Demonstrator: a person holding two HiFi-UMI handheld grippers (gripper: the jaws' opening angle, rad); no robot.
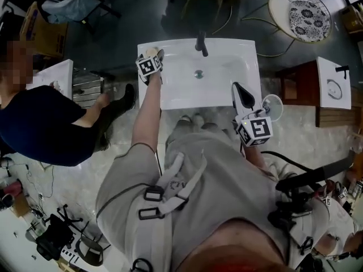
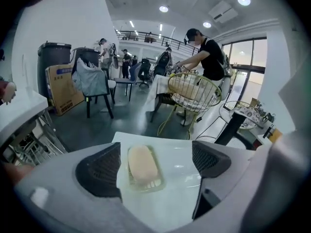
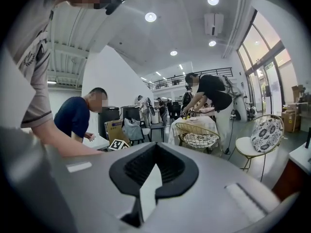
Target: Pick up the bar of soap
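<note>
A pale peach bar of soap [image 2: 143, 164] lies in a clear soap dish [image 2: 156, 184] on the back left corner of the white sink [image 1: 227, 98]. My left gripper [image 2: 155, 165] is open and tilted down over it; the soap sits between the two black pads [image 2: 102, 169] with a gap on each side. In the head view the left gripper [image 1: 154, 55] is at that corner, where the soap [image 1: 150, 51] barely shows. My right gripper [image 1: 239, 88] hovers over the sink's right edge, shut and holding nothing; in its own view the right gripper [image 3: 153, 171] has its pads together.
A black faucet [image 1: 201, 43] stands at the sink's back, above the drain [image 1: 198, 73]. A person in a dark shirt [image 1: 39, 123] bends over a second sink [image 1: 57, 75] at the left. A wire chair [image 2: 194, 91] and other chairs stand beyond.
</note>
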